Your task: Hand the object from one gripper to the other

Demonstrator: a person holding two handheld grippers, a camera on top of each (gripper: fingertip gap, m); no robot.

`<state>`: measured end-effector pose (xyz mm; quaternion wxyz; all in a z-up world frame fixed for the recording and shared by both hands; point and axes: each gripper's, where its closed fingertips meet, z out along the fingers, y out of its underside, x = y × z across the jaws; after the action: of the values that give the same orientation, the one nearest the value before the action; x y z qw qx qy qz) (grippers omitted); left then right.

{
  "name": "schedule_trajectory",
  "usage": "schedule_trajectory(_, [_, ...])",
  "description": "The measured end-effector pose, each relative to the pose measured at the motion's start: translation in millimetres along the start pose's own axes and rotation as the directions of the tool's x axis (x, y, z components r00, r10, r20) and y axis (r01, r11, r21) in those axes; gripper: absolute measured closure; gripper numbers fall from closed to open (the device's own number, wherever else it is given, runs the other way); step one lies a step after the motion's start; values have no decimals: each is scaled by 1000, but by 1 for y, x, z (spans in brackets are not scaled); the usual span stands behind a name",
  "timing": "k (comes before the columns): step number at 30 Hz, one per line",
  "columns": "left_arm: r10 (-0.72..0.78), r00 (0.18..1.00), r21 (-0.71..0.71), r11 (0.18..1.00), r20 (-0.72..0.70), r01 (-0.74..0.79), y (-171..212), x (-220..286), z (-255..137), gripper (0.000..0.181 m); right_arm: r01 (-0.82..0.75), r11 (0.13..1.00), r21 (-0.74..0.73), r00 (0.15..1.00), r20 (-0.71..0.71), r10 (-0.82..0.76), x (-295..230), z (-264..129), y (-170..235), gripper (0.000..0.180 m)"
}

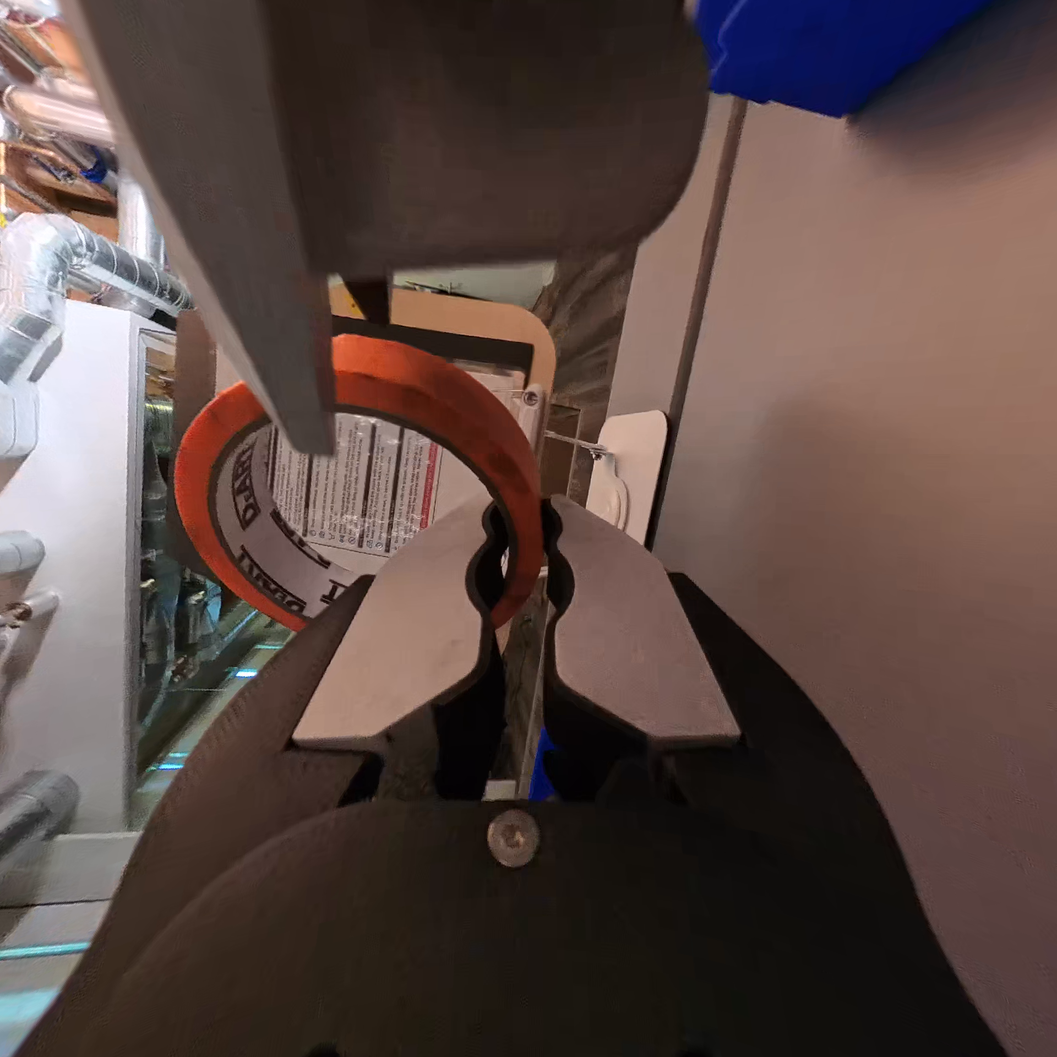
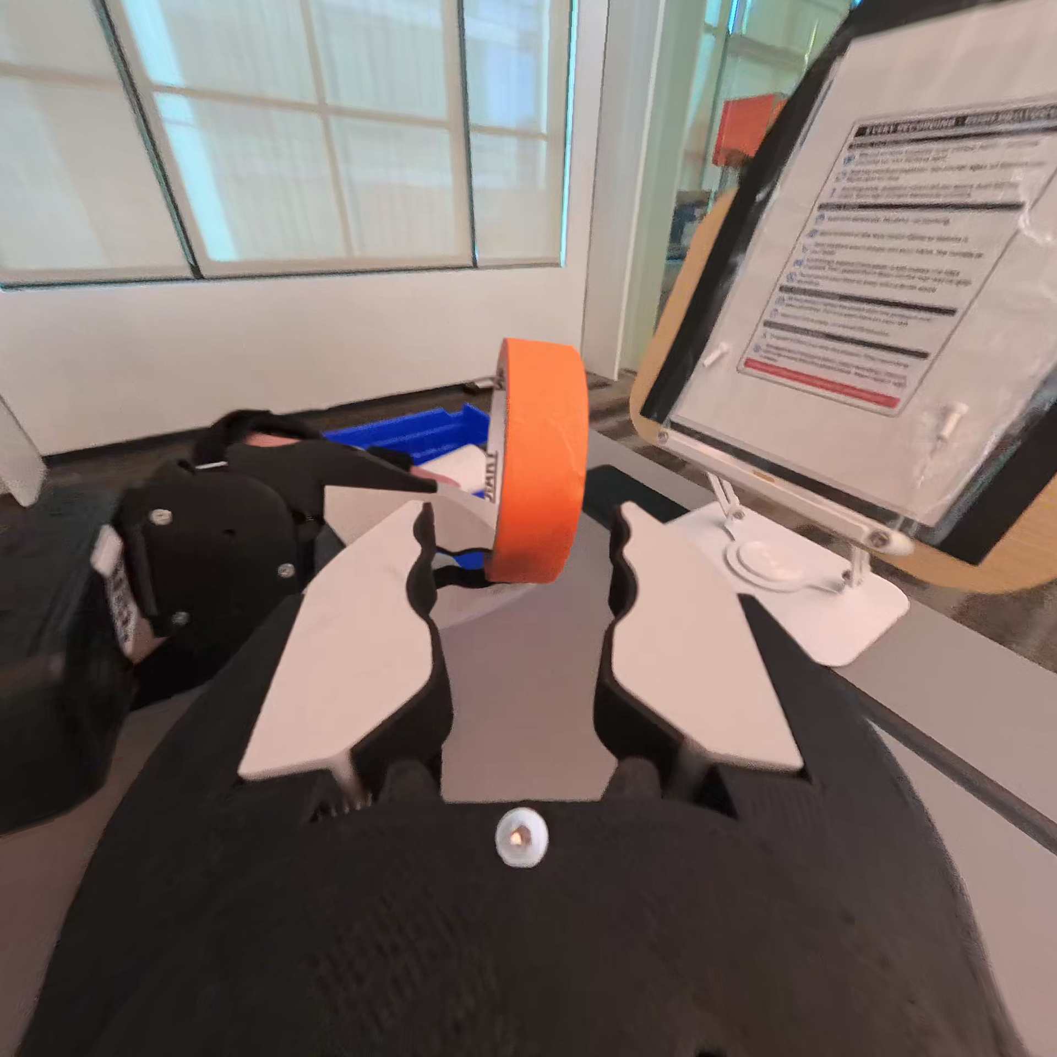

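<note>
Large paned windows point(image 2: 286, 143) and a white wall are seen behind a grey counter point(image 2: 944, 715), on which the scene is laid out. On the counter's right side a framed printed sheet point(image 2: 892, 274), backed by a rounded wooden board, is propped at a tilt on a white stand point(image 2: 801, 595); the same sheet is glimpsed in the left wrist view through the ring of the tape. A blue bin point(image 2: 423, 432) is seen farther back on the counter, partly hidden behind the left claw, and silver ducting point(image 1: 86, 269) is visible at the left edge of the left wrist view. The left claw point(image 1: 523, 535) is shown clamped on the orange tape roll point(image 1: 434, 394), its two fingers pinched on the roll's wall, one inside the ring and one outside. In the right wrist view this left claw point(image 2: 457, 515) is seen reaching in from the left, a person's hand being partly visible behind it, and the orange tape roll point(image 2: 540, 463) is held upright and edge-on above the counter, clear of the surface. The right claw point(image 2: 517, 529) is held with its fingers spread apart, and the roll is placed between and just beyond its fingertips; no contact with either finger is seen. In the left wrist view the right claw point(image 1: 320, 400) is seen coming down from above, one grey finger crossing in front of the roll's upper left rim, though whether it touches the tape cannot be told because of blur.
</note>
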<state>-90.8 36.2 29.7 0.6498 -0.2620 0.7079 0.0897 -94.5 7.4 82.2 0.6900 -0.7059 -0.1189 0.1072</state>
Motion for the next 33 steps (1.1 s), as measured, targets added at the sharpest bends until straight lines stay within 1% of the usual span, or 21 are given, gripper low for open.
schedule_trajectory(2, [25,1000,3,1000,-11,-25,-4,5,-1,170,-6,999,-47,999,-32,5,6,3,10,124])
schedule_trajectory(4, [30,999,8,1000,-35,-29,-6,9,-2,171,-50,997,-60,998,23,51,5,4,16,150])
schedule_trajectory(6, [10,998,15,1000,-57,-9,-7,13,-2,170,-149,986,-79,985,75,155,6,4,19,151])
schedule_trajectory(8, [-62,997,67,996,-40,65,-14,8,-4,165,-285,958,-33,950,124,287,13,1,15,151])
schedule_trajectory(9, [-116,993,90,989,-36,119,-17,3,-6,157,-380,925,-9,913,154,377,19,-2,13,151])
schedule_trajectory(11, [-264,963,137,953,-61,270,-25,-9,-13,144,-565,824,50,809,233,540,34,-8,8,151])
schedule_trajectory(13, [-434,894,190,874,-109,447,-32,-26,-22,132,-714,695,91,681,322,658,48,-14,6,151])
schedule_trajectory(14, [-528,839,214,811,-133,545,-33,-37,-26,128,-766,634,108,621,381,685,52,-17,3,151])
schedule_trajectory(16, [-710,675,235,634,-201,737,-30,-56,-33,123,-849,512,129,502,495,709,57,-22,-4,151])
schedule_trajectory(17, [-780,572,227,527,-255,819,-27,-62,-34,120,-878,459,133,453,538,711,58,-24,-6,151])
schedule_trajectory(19, [-853,320,165,276,-412,947,-26,-67,-36,111,-907,400,134,396,598,697,57,-25,-9,151])
schedule_trajectory(20, [-846,181,109,146,-502,983,-29,-67,-37,106,-911,390,132,384,616,688,54,-25,-9,151])
schedule_trajectory(21, [-819,56,41,40,-571,998,-31,-65,-37,104,-913,386,128,375,637,674,50,-24,-9,151])
schedule_trajectory(22, [-782,-41,-27,-31,-622,999,-34,-60,-35,104,-915,383,130,369,657,657,45,-23,-10,151])
schedule_trajectory(23, [-742,-113,-86,-75,-661,993,-37,-55,-34,103,-913,385,136,370,676,637,40,-23,-11,151])
schedule_trajectory(25, [-655,-212,-160,-139,-725,977,-48,-49,-35,104,-902,406,148,381,714,587,29,-24,-15,151])
schedule_trajectory(26, [-614,-239,-176,-163,-752,971,-52,-49,-37,110,-895,420,153,387,733,559,23,-25,-18,151])
schedule_trajectory(28, [-550,-245,-170,-185,-799,968,-57,-50,-43,126,-870,461,178,432,726,535,16,-23,-19,152])
schedule_trajectory(29, [-528,-227,-151,-183,-818,971,-59,-53,-47,149,-843,497,206,483,698,529,15,-21,-17,152])
schedule_trajectory(31, [-549,-146,-83,-138,-823,987,-56,-56,-49,153,-783,573,242,565,661,493,12,-19,-16,151])
schedule_trajectory(33, [-623,-18,10,-41,-782,999,-50,-58,-46,153,-708,665,238,657,568,496,14,-11,-9,144])
